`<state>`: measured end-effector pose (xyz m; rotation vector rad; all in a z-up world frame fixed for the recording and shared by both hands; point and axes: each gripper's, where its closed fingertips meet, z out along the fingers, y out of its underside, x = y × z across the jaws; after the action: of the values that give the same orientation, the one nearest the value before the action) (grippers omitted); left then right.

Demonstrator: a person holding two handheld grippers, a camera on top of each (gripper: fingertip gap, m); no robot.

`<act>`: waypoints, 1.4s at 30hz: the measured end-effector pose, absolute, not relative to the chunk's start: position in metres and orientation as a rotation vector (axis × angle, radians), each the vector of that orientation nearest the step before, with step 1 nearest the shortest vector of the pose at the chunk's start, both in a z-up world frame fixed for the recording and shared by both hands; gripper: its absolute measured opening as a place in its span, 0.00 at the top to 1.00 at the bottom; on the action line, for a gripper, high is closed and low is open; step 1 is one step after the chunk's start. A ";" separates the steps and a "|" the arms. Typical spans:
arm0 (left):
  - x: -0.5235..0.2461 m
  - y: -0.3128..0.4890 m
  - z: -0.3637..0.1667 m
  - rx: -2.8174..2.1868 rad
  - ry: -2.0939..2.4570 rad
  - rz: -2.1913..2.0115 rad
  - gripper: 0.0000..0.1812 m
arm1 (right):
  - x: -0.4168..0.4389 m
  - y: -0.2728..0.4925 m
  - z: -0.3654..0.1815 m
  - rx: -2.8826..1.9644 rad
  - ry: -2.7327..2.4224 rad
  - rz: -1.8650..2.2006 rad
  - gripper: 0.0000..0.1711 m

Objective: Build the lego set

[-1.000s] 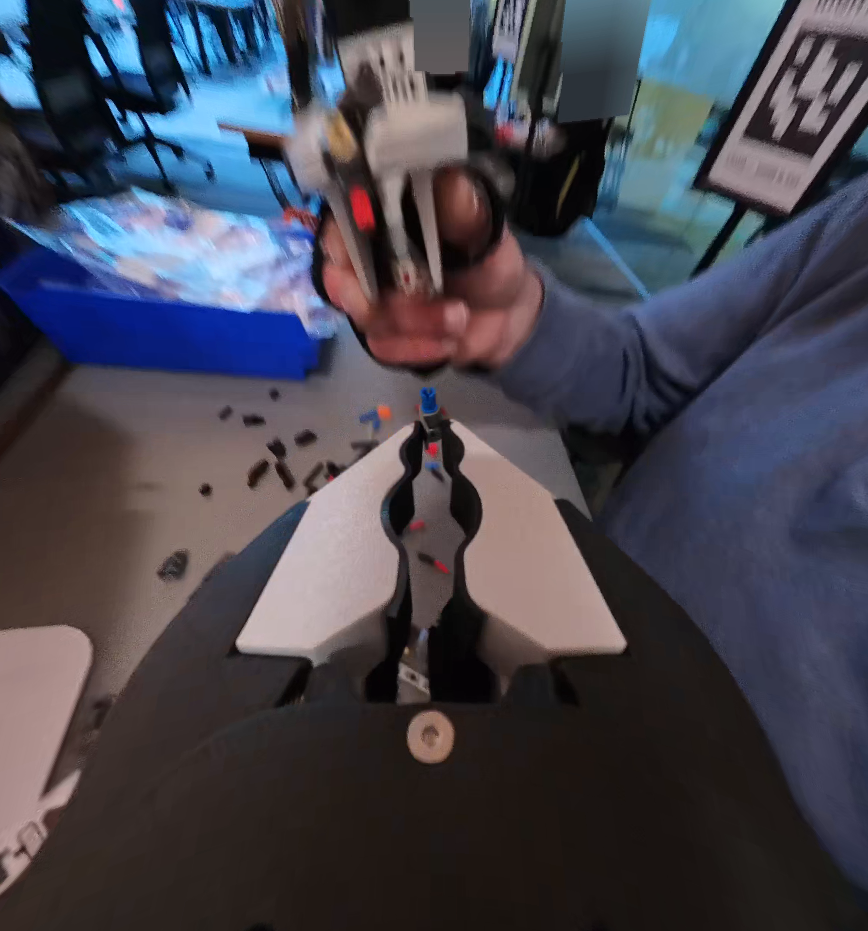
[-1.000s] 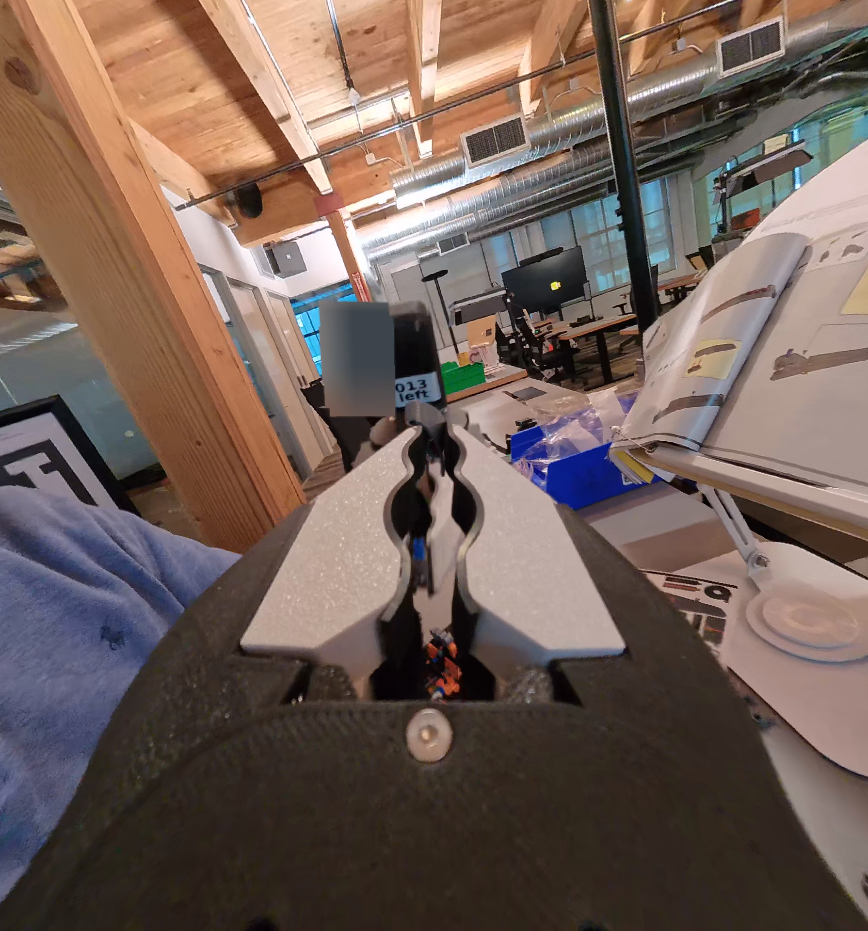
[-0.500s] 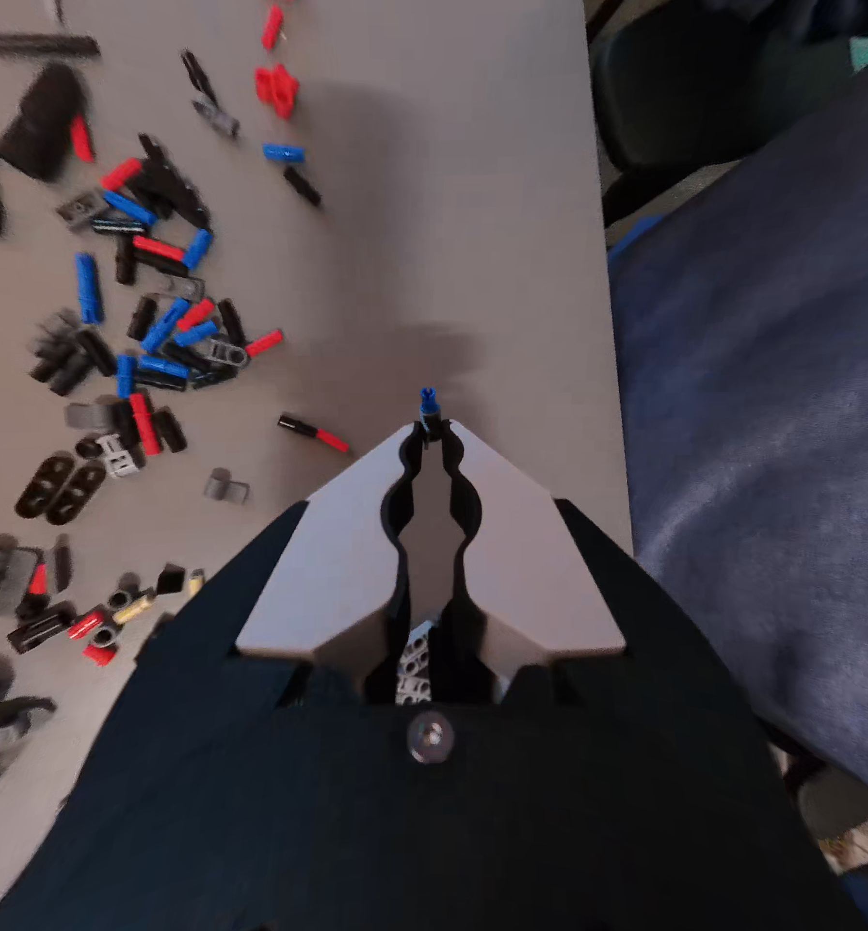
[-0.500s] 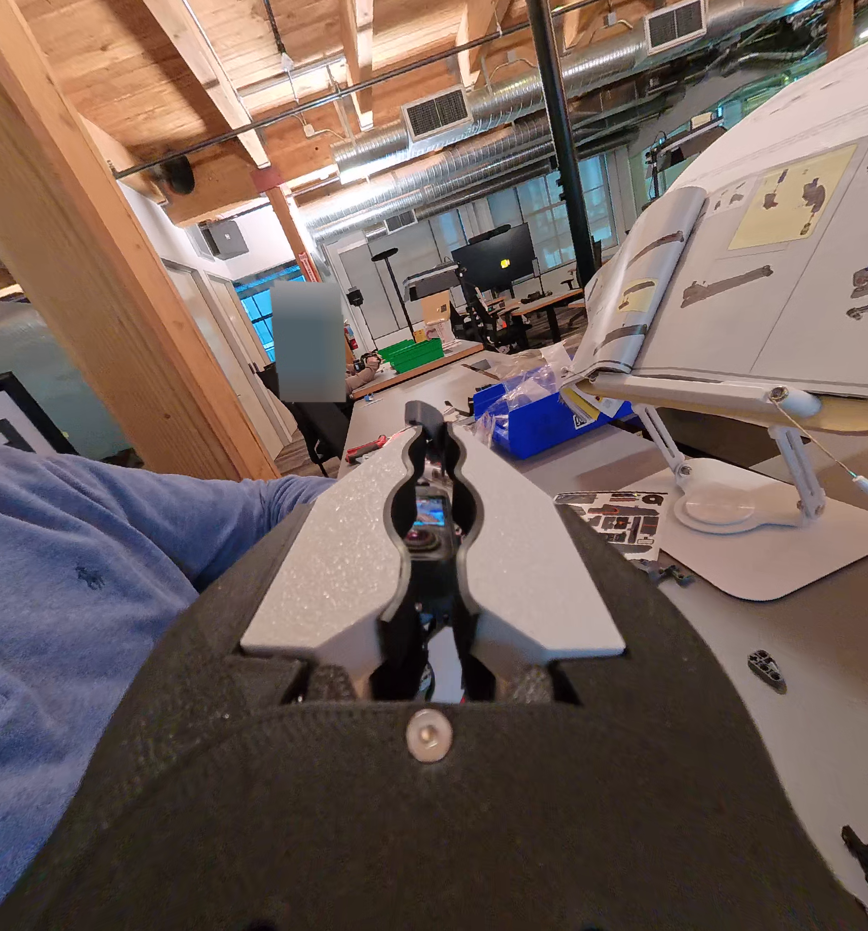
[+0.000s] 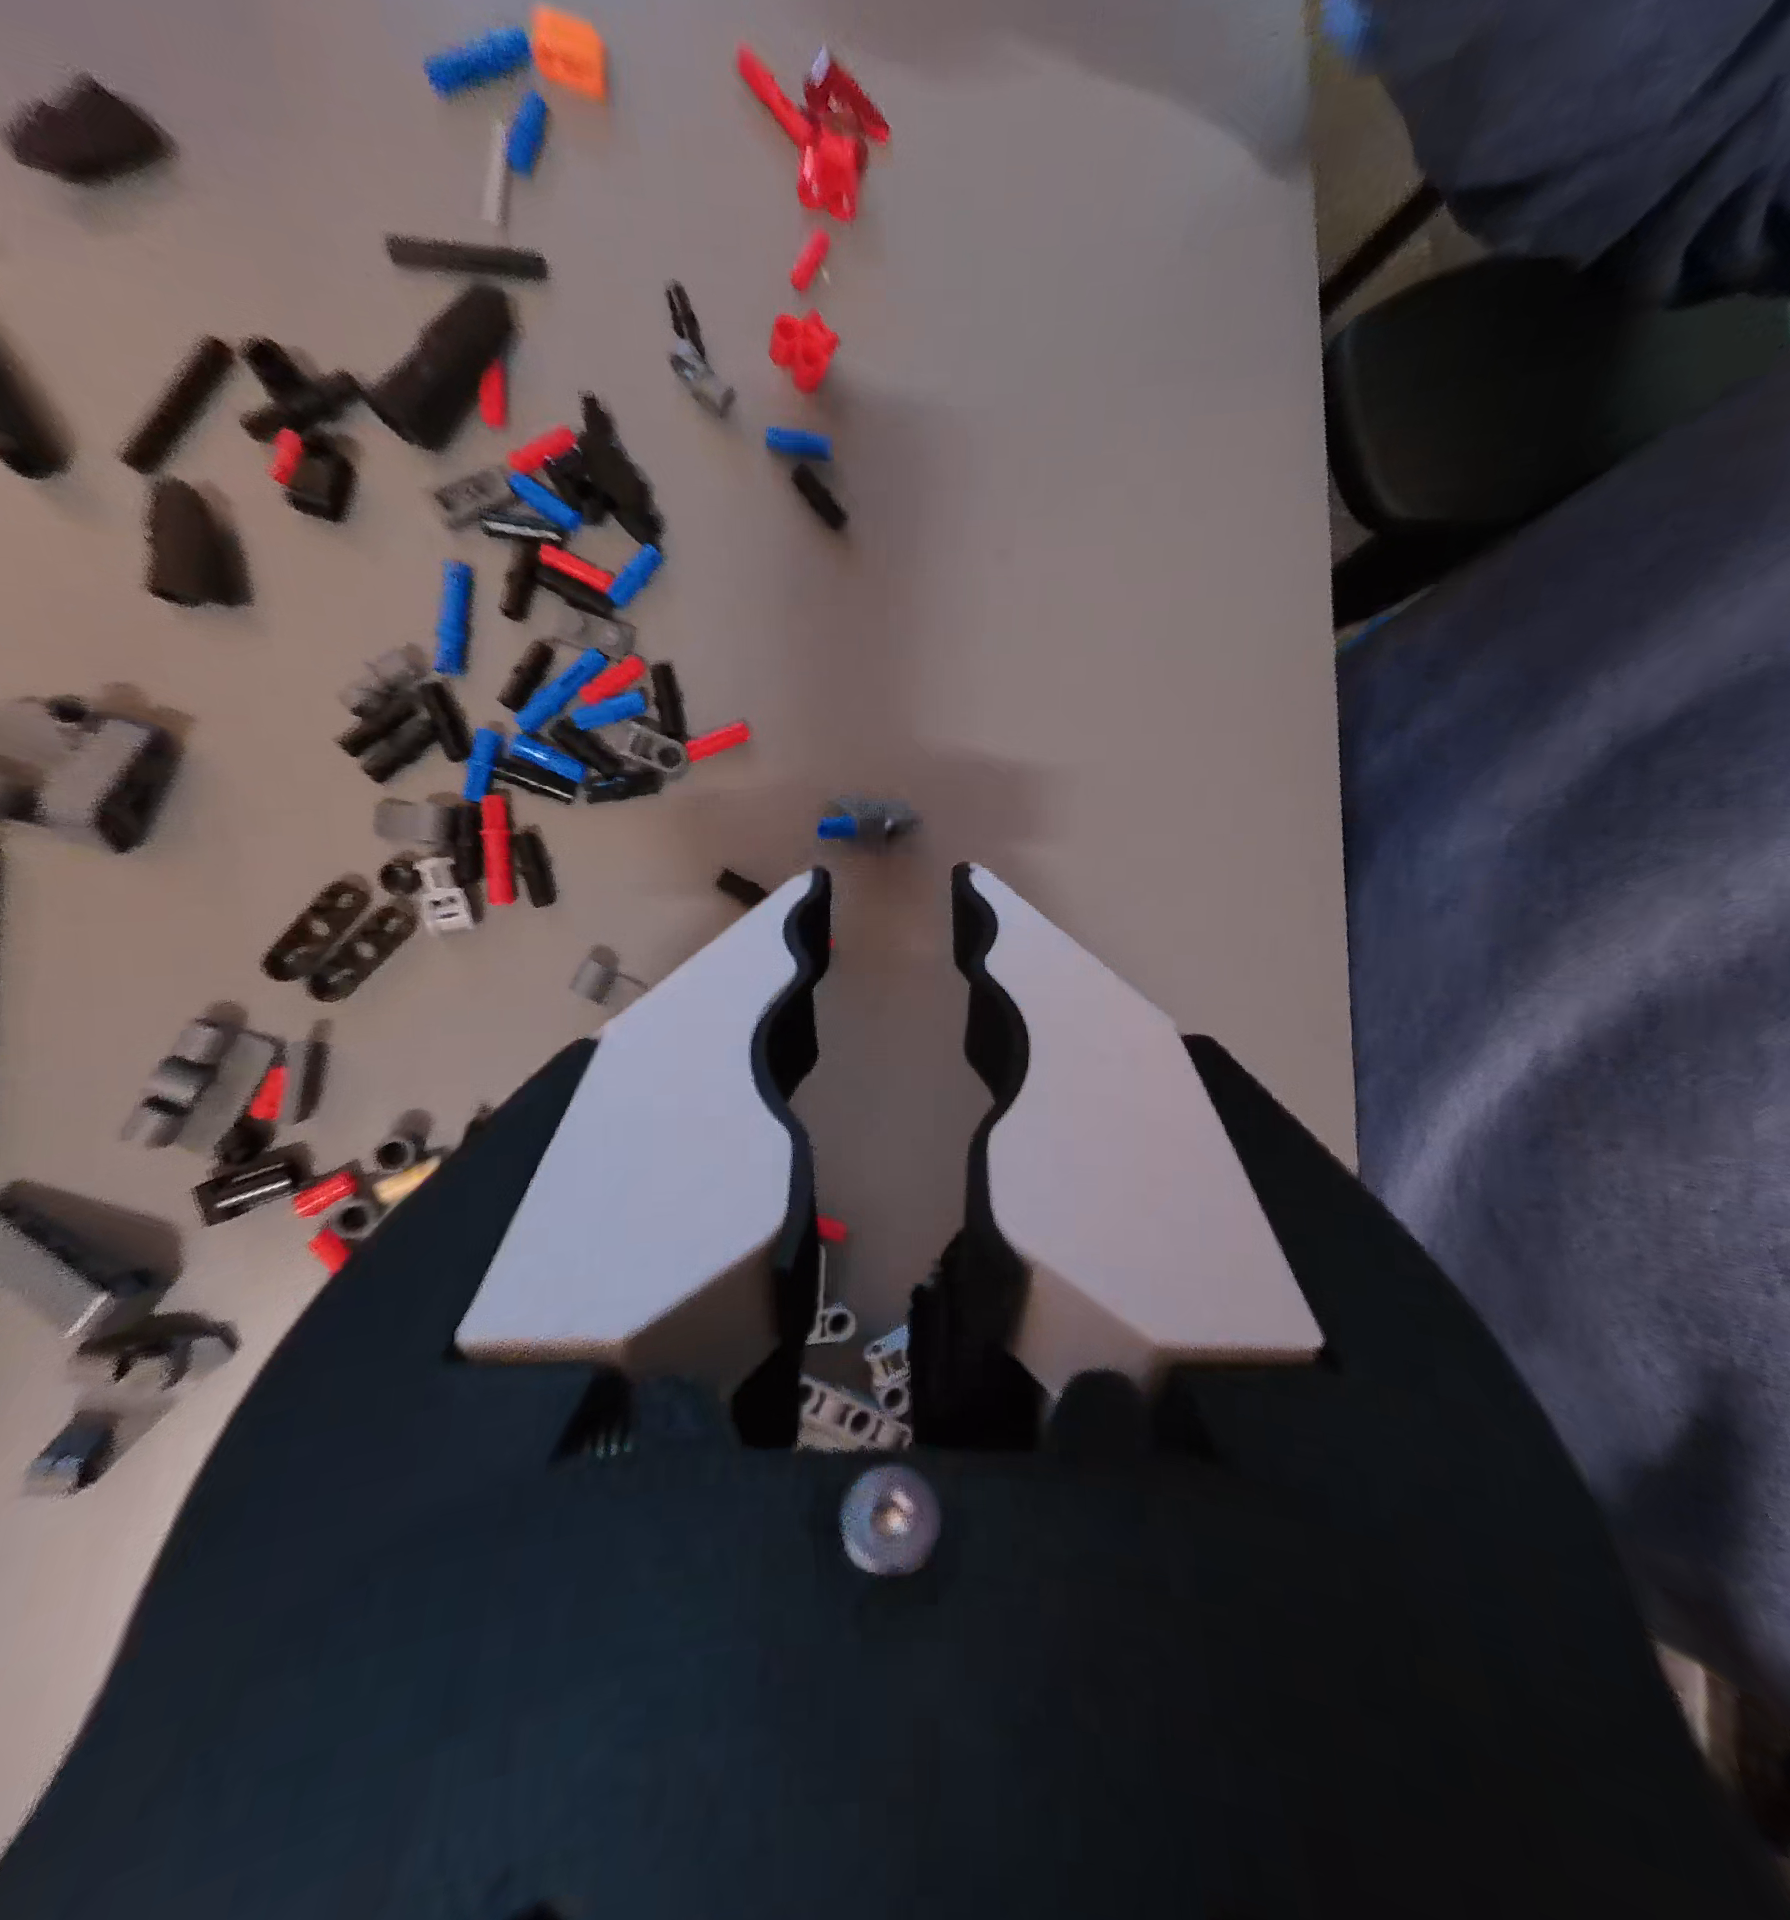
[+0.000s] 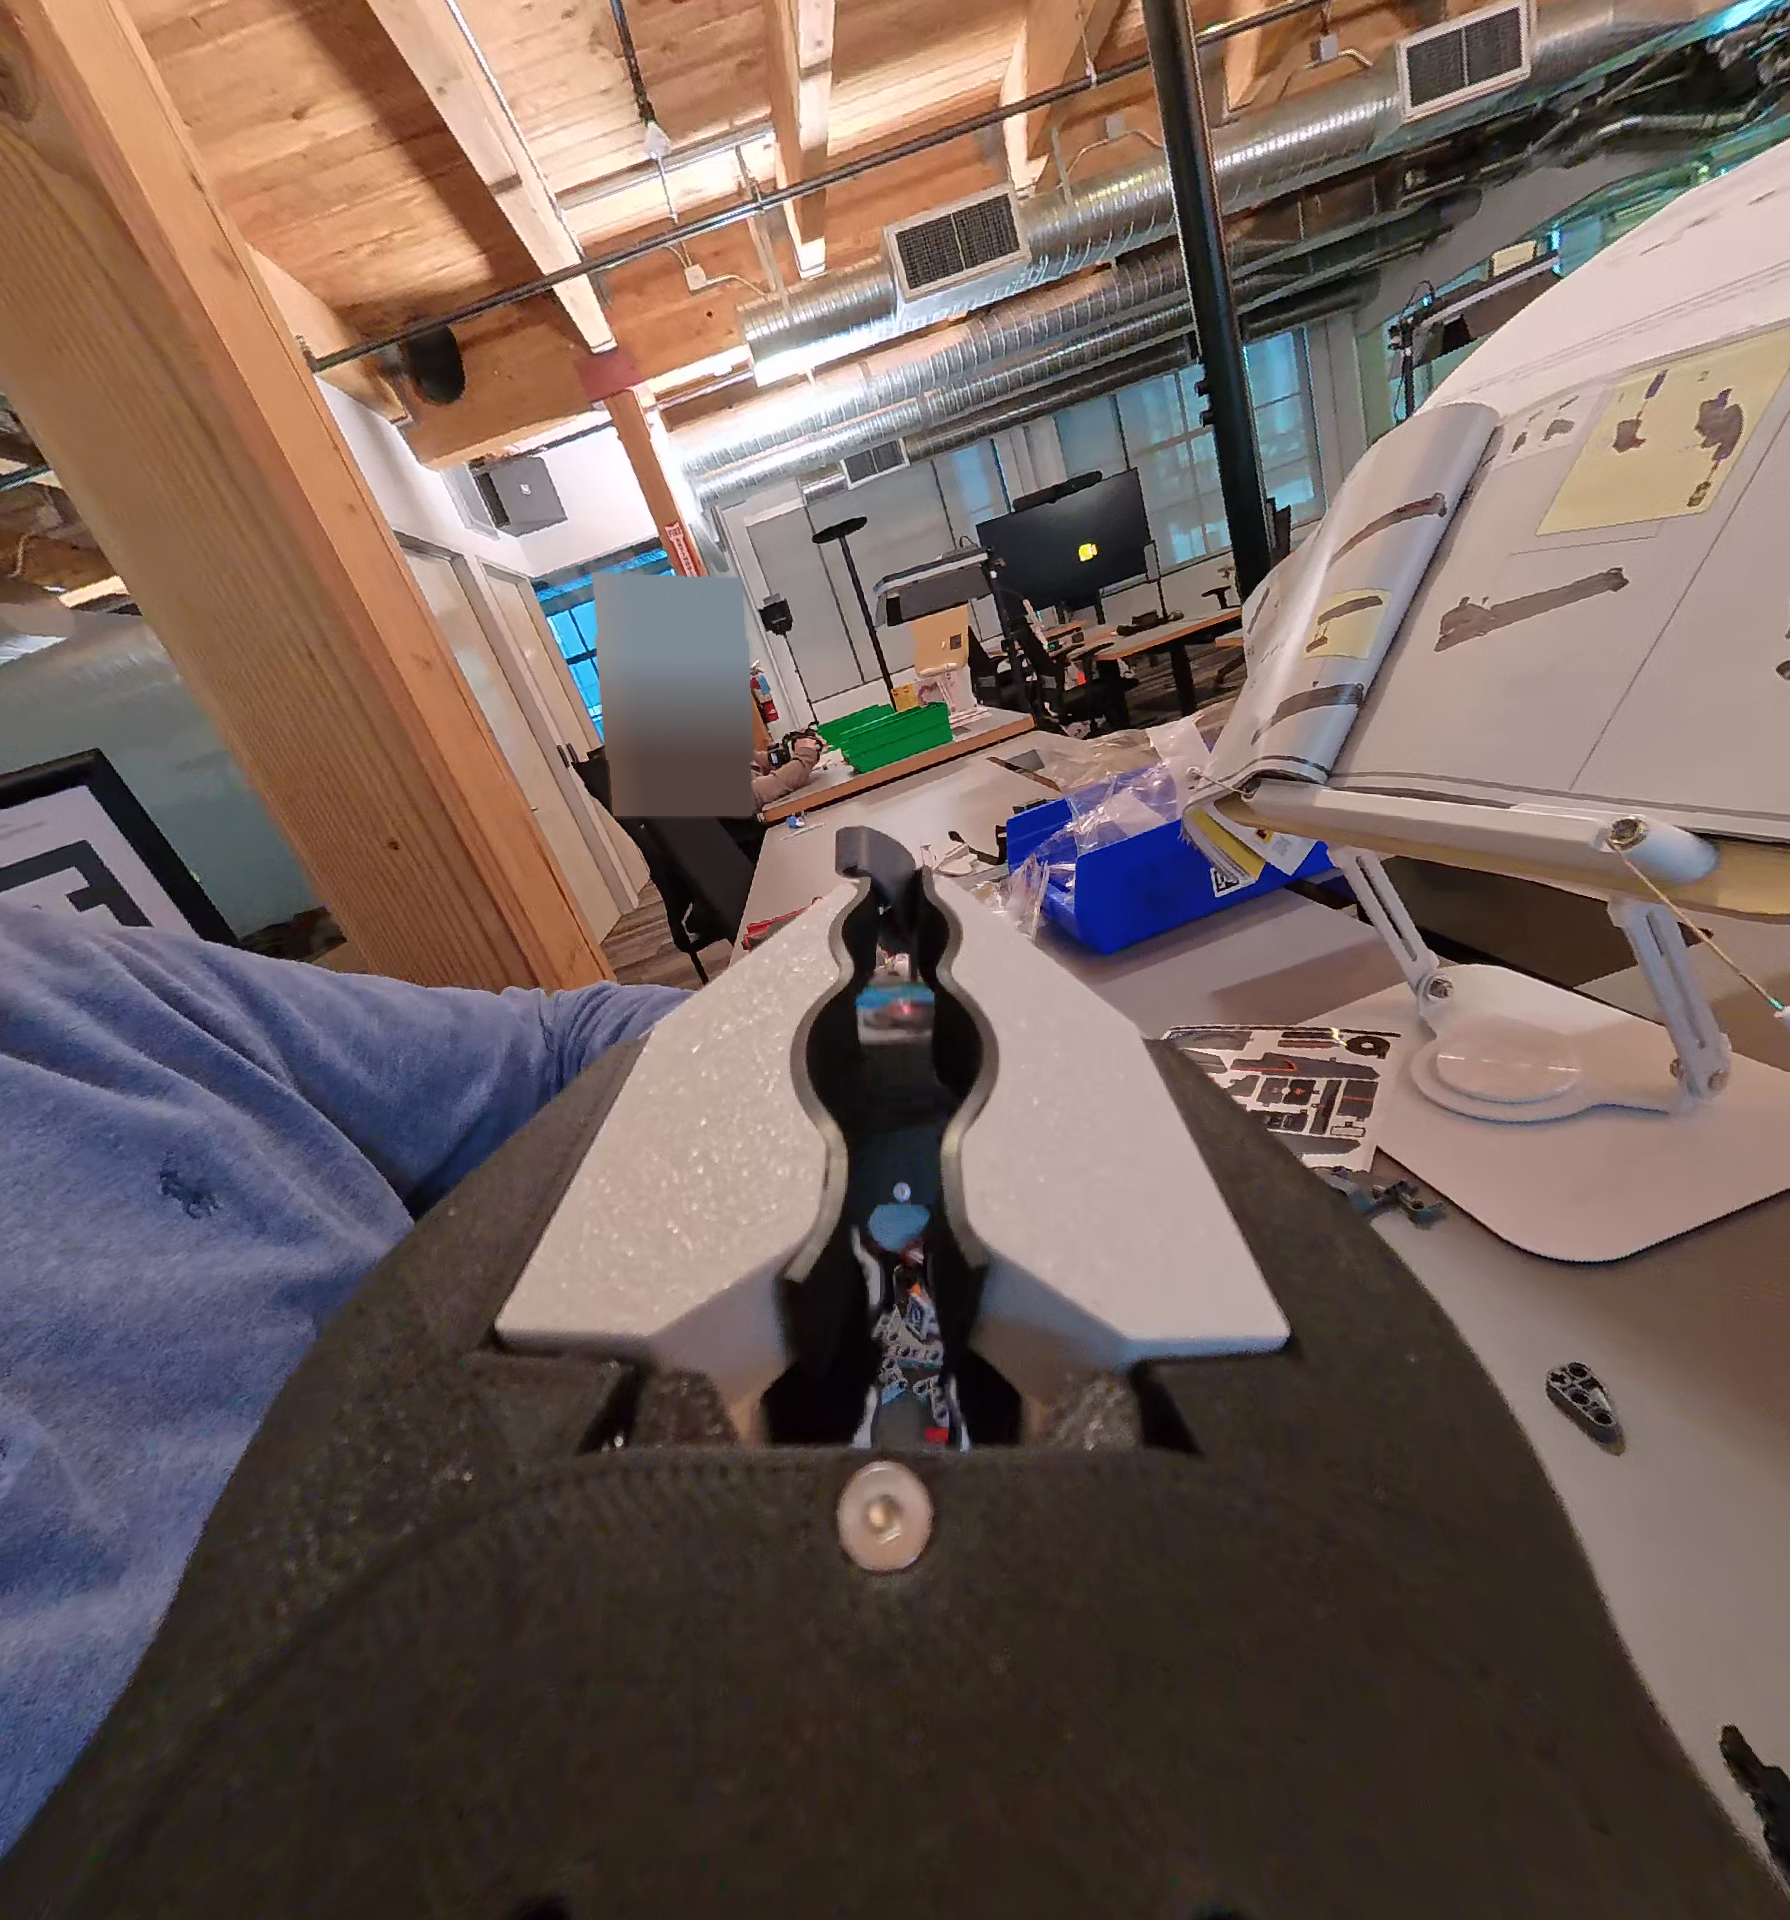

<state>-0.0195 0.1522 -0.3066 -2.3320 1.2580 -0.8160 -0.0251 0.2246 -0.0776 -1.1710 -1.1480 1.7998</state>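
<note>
In the left wrist view my left gripper point(image 5: 889, 878) is open and points down at the grey table point(image 5: 1078, 520). A small grey piece with a blue pin point(image 5: 865, 821) lies on the table just beyond its fingertips, touching neither pad. In the right wrist view my right gripper point(image 6: 896, 894) is held up above the table. It is shut on a small dark grey lego piece point(image 6: 870, 854) that pokes out past its fingertips.
Several loose black, blue and red pieces point(image 5: 558, 707) lie to the left of the left gripper, and the table's edge is close on the right. An instruction booklet on a white stand point(image 6: 1597, 644), a blue bin point(image 6: 1130, 883) and a sticker sheet point(image 6: 1286, 1081) stand right of the right gripper. A blue sleeve point(image 6: 195, 1143) is on the left. Tip to tip, the grippers are about 25 centimetres apart.
My left gripper swung down from facing the right gripper to over the table. Its jaws then opened, and the grey-and-blue piece left the grasp and lies on the table. My right gripper stayed shut.
</note>
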 end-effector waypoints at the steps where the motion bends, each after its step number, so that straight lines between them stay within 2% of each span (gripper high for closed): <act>1: -0.022 0.156 -0.300 -2.313 1.232 -0.807 0.88 | -0.026 0.224 -0.078 -1.169 -1.151 1.801 0.98; 5: -0.034 0.176 -0.255 -2.169 1.091 -0.754 0.88 | -0.031 0.220 -0.075 -1.142 -1.175 1.809 0.98; 12: -0.053 0.198 -0.135 -1.727 0.829 -0.772 0.89 | -0.050 0.211 -0.061 -1.085 -1.175 1.887 0.98; 17: -0.060 0.204 -0.095 -1.580 0.776 -0.667 0.90 | -0.058 0.210 -0.054 -1.062 -1.139 1.963 0.98; 25: -0.052 0.206 -0.080 -1.506 0.792 -0.668 0.92 | -0.069 0.207 -0.059 -1.076 -1.151 1.968 0.98; 28: -0.054 0.208 -0.080 -1.490 0.778 -0.655 0.99 | -0.071 0.205 -0.060 -1.074 -1.158 1.971 0.98; 42: -0.061 0.206 -0.078 -1.498 0.741 -0.811 0.99 | -0.076 0.209 -0.060 -1.058 -1.189 1.810 0.94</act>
<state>-0.0608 0.2057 -0.0775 -1.4981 0.7408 -0.8105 -0.0759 0.2085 -0.0601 -1.0580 -1.1888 1.8096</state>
